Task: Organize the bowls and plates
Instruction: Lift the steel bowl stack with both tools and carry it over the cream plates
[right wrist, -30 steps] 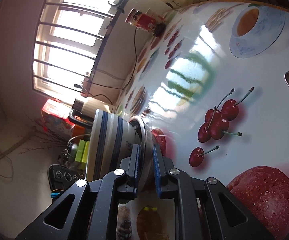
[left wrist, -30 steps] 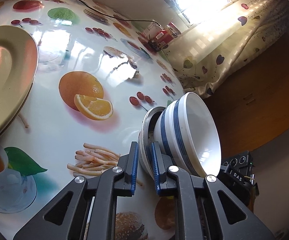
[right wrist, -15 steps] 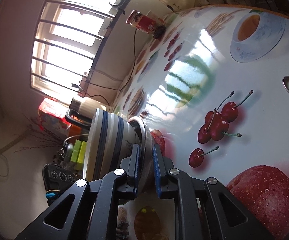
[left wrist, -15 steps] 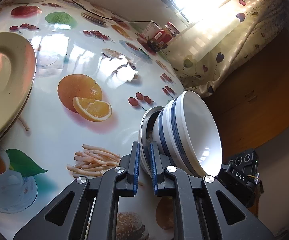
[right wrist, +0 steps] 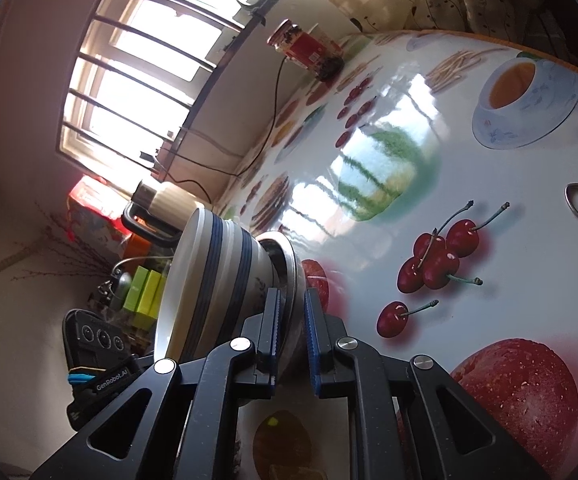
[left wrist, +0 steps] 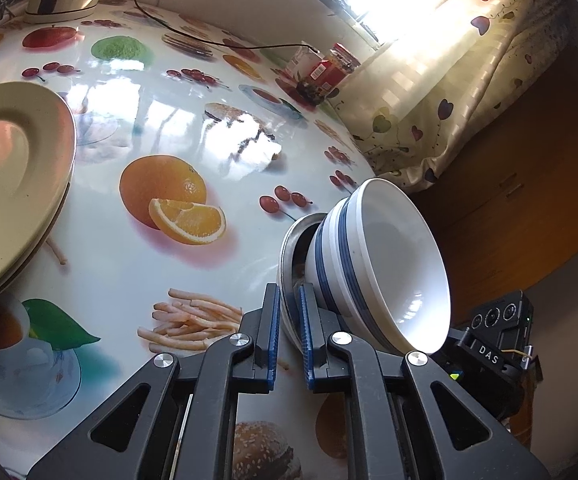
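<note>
Two grippers are pinching one metal plate (left wrist: 291, 248) by its rim from opposite sides. Left gripper (left wrist: 289, 334) is closing narrow on the rim, blue pads (left wrist: 273, 332) pressing it. Right gripper (right wrist: 292, 334) is doing likewise, pads (right wrist: 312, 336) on the rim. Striped bowls (left wrist: 377, 268), nested, are sitting on the plate, all tilted above the table (left wrist: 193, 128). Cream plates (left wrist: 9, 184) are lying stacked on the table, well apart.
</note>
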Demonstrator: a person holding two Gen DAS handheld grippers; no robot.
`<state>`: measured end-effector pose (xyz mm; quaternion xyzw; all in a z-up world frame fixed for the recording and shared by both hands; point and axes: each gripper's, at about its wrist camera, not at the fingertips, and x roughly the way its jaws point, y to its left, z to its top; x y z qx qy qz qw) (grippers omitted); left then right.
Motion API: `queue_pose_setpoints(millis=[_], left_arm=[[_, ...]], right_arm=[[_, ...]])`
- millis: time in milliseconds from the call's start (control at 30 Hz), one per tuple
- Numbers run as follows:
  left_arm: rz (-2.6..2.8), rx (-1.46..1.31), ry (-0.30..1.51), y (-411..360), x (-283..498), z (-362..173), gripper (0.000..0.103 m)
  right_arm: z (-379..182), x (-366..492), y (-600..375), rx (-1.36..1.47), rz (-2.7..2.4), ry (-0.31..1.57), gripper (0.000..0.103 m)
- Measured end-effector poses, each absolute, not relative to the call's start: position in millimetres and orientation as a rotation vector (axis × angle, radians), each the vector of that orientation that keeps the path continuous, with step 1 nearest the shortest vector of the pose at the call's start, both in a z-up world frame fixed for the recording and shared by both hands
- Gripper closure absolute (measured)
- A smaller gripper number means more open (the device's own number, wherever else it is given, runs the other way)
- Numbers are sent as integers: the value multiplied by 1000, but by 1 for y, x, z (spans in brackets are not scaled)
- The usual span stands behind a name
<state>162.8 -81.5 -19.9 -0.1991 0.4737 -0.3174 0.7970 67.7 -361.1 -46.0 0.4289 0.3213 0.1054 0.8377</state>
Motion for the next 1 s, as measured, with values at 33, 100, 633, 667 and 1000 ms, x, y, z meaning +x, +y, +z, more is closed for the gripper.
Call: queue_pose_setpoints(millis=[33, 100, 633, 667, 1000], left_arm=[[-680, -428, 1017, -81, 163, -20, 94], [-678, -424, 1015, -81, 162, -19, 94], [-656, -412, 986, -79, 153, -9, 94], [-655, -410, 982, -78, 152, -8, 94], [-620, -411, 951, -64, 146, 5, 94]], right_arm=[[-45, 67, -360, 906, 222, 680, 91], [-45, 67, -359, 900, 224, 682, 91], [-36, 67, -353, 888, 237, 679, 91], [-34, 67, -353, 887, 240, 677, 91], [-24, 73, -341, 867, 273, 675, 91]])
